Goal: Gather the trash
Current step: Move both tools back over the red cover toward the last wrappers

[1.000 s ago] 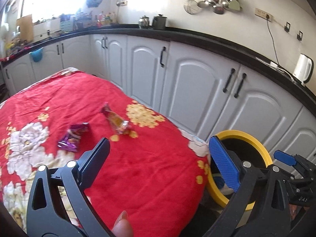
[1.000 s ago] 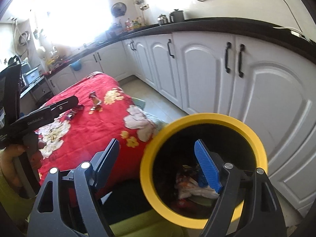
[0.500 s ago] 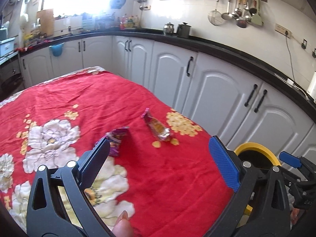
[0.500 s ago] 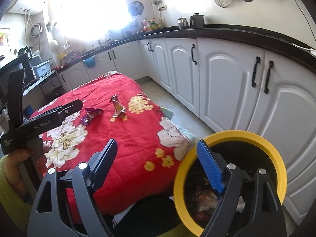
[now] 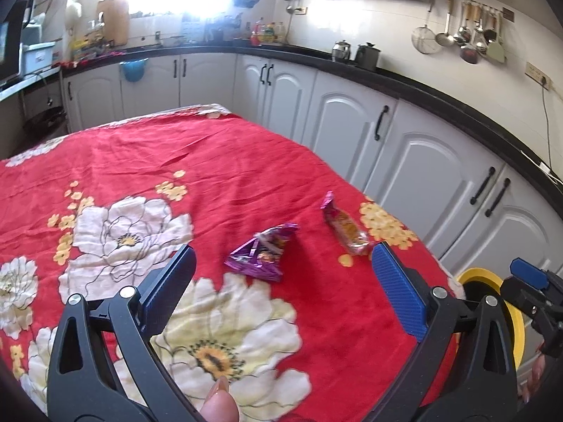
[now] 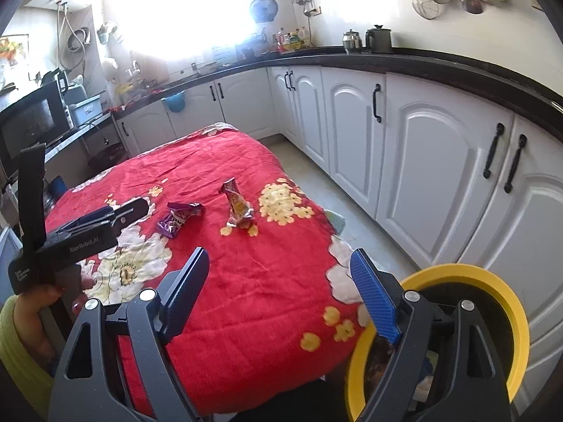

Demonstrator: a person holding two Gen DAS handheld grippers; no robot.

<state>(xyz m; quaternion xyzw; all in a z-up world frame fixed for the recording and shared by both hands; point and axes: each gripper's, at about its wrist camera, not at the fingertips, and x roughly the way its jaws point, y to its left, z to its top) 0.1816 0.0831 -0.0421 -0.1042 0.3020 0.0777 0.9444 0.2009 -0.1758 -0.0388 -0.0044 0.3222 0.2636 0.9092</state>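
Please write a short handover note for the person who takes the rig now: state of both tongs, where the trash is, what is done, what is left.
Left tongs: open, empty, above the red floral tablecloth, pointing toward the crumpled purple foil wrapper.
Right tongs: open, empty, at the table's edge beside the yellow-rimmed black trash bin.
Trash on the cloth: the purple wrapper and, apart to its right, an orange-and-purple snack wrapper.
Done: some trash already lies inside the bin.
Left: pick up both wrappers and drop them in the bin.
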